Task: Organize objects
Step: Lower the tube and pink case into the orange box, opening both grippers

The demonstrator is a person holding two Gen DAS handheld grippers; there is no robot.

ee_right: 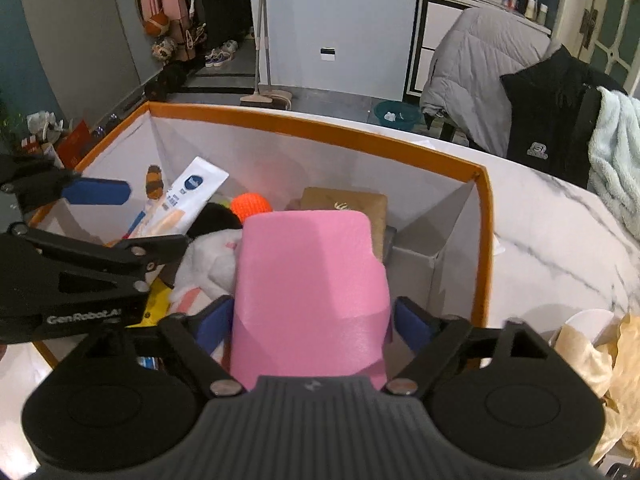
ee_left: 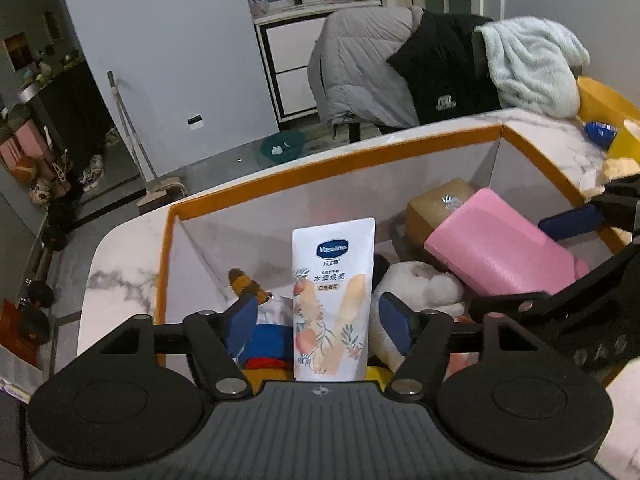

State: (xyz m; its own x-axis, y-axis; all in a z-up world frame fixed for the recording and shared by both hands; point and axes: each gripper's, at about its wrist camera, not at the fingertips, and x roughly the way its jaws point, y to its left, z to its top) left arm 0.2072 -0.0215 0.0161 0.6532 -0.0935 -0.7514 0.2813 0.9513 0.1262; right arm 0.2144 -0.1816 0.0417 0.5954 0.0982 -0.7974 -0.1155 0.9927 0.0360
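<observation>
Crowding orange-rimmed box (ee_right: 482,216): tube (ee_left: 333,304), pink block (ee_right: 310,292) (perhaps foam).

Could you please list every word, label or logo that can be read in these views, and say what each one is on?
"Vaseline": blue oval logo on the white lotion tube.
"水润焕亮": Chinese print below it on the same tube; the smaller lines are too small to read.
"GenRobot.AI": white lettering on the left gripper's body.
Black jacket: white chest logo, too blurred to read.
Brown box: pale emblem, unreadable.
</observation>
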